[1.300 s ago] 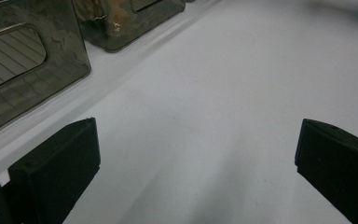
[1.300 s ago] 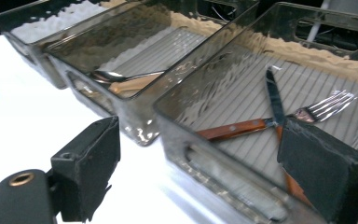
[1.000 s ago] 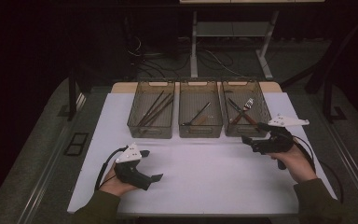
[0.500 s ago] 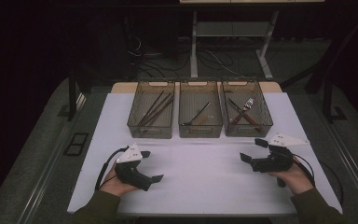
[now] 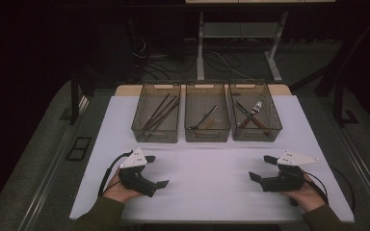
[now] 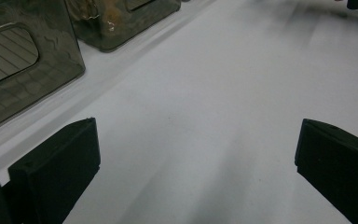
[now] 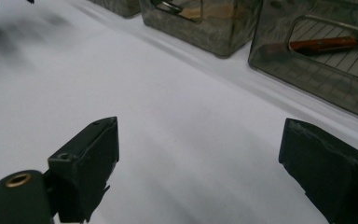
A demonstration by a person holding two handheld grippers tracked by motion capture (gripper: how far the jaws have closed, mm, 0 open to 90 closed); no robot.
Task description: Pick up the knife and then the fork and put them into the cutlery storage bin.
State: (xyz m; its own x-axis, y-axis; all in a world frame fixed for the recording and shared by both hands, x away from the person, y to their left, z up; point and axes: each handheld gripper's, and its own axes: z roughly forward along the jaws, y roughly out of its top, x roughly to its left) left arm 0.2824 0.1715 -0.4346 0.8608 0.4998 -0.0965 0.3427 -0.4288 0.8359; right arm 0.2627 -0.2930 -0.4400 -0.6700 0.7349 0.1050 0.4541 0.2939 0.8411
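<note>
Three smoky clear bins stand in a row at the back of the white table top (image 5: pixel 212 168). The left bin (image 5: pixel 157 116) holds dark chopsticks, the middle bin (image 5: pixel 207 118) a few utensils, the right bin (image 5: pixel 254 115) wooden-handled cutlery. My left gripper (image 5: pixel 156 171) rests low at the front left, open, nothing between its jaws (image 6: pixel 196 163). At the front right my right gripper (image 5: pixel 263 167) stands open and empty over bare table (image 7: pixel 198 158). A brown-handled utensil (image 7: pixel 324 44) lies in the nearest bin in the right gripper view.
The bins (image 6: pixel 23 65) sit ahead of both grippers, with bare white surface between them and the front edge. A metal table frame (image 5: pixel 236 33) and cables stand on the dark floor behind. Dark grey floor borders both sides.
My right hand has drawn back from the right bin toward the front edge and sunk lower, its jaws still wide. The left hand has stayed where it was.
</note>
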